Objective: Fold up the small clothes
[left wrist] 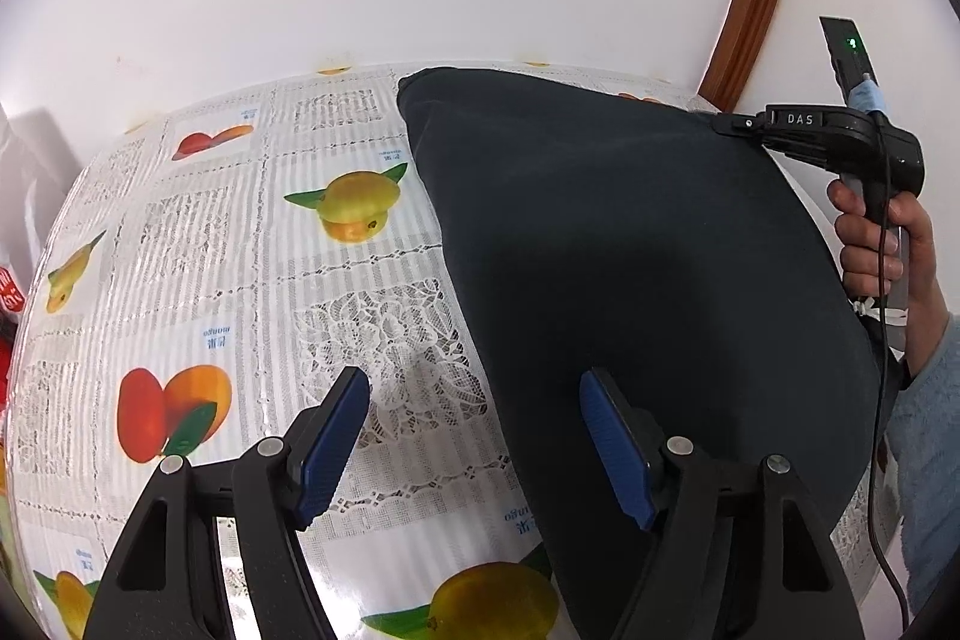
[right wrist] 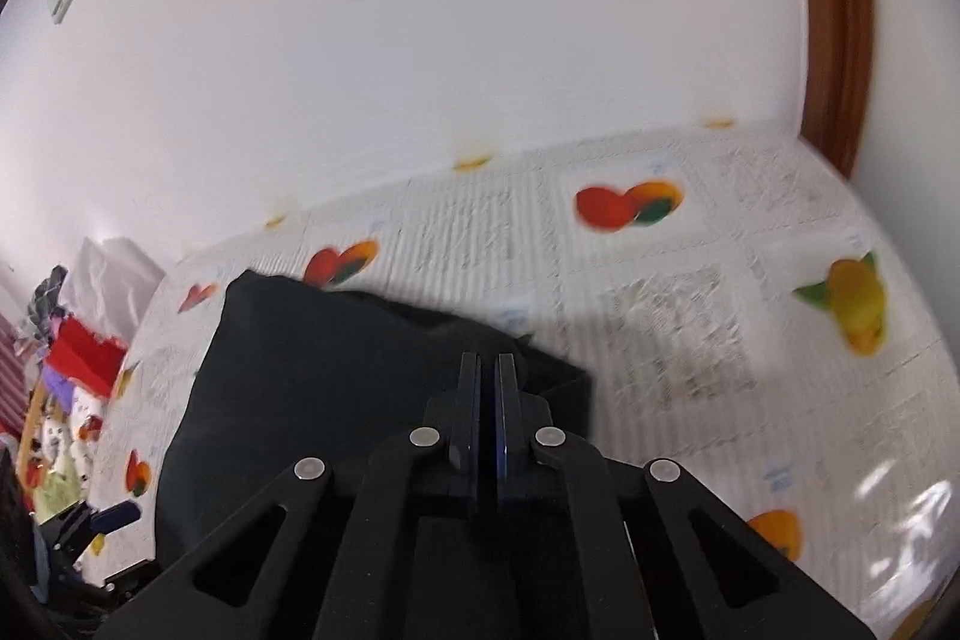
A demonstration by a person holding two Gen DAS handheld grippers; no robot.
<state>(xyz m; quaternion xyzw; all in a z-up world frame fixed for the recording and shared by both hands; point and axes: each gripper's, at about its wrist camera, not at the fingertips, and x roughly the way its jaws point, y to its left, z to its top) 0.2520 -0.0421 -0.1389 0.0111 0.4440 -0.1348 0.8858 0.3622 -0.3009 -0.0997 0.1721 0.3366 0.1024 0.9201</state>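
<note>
Black garment (left wrist: 648,280), fruit-printed white lace-pattern tablecloth (left wrist: 240,280), blue-padded black tool (left wrist: 474,451)

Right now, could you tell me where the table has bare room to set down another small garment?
Free: the fruit-print tablecloth left of the dark garment, up to the wall. The strip beyond the garment's far corner is also bare. Crowded: the right edge, where the right gripper pinches the garment, and the cluttered pile off the table's left end.

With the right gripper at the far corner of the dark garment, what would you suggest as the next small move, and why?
Probably lift that corner slightly and draw it across the dark garment. The right gripper looks shut on its edge, the cloth lies flat on the fruit-print tablecloth, and the left gripper hangs open at the near edge.
</note>
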